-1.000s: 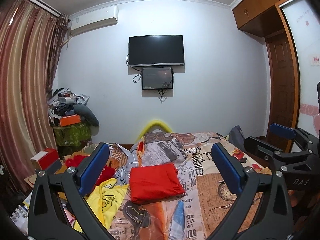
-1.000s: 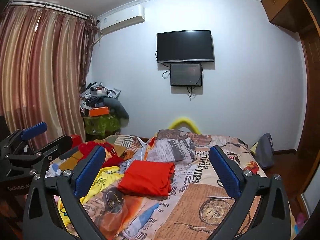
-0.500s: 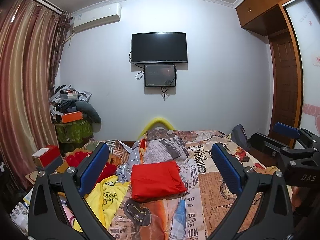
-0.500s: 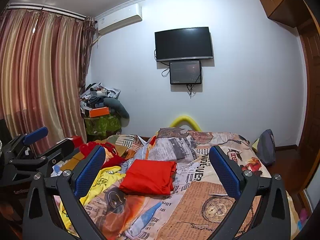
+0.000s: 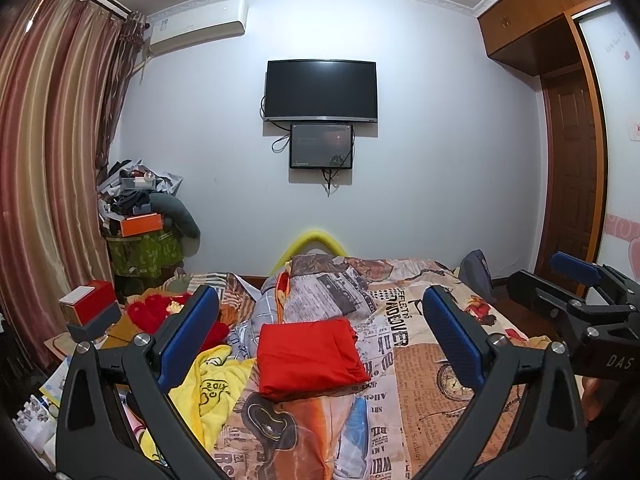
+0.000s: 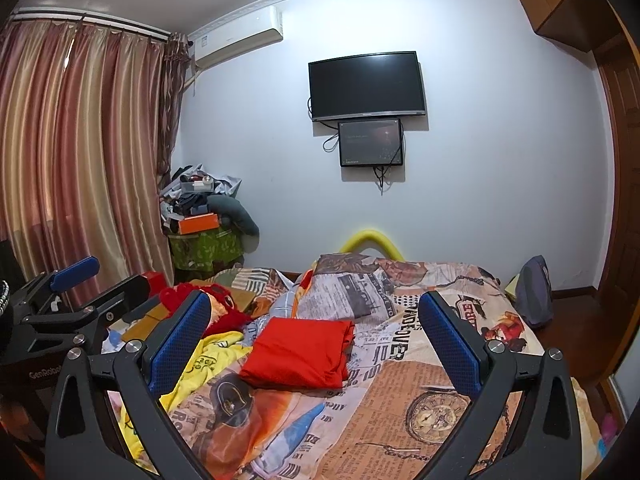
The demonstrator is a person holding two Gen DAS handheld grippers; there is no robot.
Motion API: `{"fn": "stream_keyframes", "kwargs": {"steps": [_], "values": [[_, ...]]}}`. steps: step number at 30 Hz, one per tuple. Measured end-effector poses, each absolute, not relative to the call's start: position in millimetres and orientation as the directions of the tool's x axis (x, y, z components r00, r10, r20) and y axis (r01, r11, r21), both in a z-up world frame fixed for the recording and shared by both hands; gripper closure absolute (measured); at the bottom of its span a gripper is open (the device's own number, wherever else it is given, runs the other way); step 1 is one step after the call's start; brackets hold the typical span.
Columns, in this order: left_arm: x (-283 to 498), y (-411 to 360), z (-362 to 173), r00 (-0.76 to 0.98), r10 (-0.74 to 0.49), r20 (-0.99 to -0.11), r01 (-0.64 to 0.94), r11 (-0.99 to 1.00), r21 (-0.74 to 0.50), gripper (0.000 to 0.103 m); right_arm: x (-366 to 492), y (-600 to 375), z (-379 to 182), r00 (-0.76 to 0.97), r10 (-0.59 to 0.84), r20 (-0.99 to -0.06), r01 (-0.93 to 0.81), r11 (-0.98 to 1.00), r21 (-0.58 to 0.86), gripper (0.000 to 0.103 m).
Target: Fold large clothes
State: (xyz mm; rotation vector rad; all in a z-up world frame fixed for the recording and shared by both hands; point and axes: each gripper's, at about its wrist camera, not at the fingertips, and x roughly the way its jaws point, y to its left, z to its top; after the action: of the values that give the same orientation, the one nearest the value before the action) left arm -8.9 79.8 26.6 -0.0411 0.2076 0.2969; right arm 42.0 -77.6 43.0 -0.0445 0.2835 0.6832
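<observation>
A red garment [image 5: 308, 354] lies folded into a neat rectangle on the patterned bedspread [image 5: 416, 376]; it also shows in the right wrist view [image 6: 298, 354]. My left gripper [image 5: 320, 336] is open and empty, held above the bed well short of the garment. My right gripper [image 6: 316, 340] is open and empty too, at about the same height. A crumpled yellow garment [image 5: 212, 388] lies left of the red one, also in the right wrist view [image 6: 200, 364]. The right gripper shows at the right edge of the left wrist view [image 5: 580, 300].
A red fluffy item [image 6: 216, 306] and boxes [image 5: 90, 312] sit at the bed's left side. A cluttered pile [image 5: 140, 216] stands in the corner by the curtains [image 5: 44, 184]. A TV [image 5: 322, 90] hangs on the far wall. A door [image 5: 572, 176] is at the right.
Both grippers have tilted up slightly and drifted, so the bed sits a little lower in both views. The red garment has not moved. Both grippers stay open.
</observation>
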Motion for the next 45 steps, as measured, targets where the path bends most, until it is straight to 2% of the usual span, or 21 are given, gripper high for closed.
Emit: {"fn": "stream_keyframes", "kwargs": {"steps": [25, 45], "values": [[-6.2, 85.1, 21.3, 0.936, 0.253, -0.245, -0.272, 0.961, -0.047, 0.001, 45.7, -75.4, 42.3, 0.741, 0.612, -0.278, -0.621, 0.781, 0.065, 0.0], [-9.1, 82.2, 22.2, 0.938, 0.25, -0.239, -0.268, 0.962, -0.049, 0.001, 47.3, -76.7, 43.0, 0.747, 0.606, -0.275, -0.606, 0.79, 0.094, 0.0]]}}
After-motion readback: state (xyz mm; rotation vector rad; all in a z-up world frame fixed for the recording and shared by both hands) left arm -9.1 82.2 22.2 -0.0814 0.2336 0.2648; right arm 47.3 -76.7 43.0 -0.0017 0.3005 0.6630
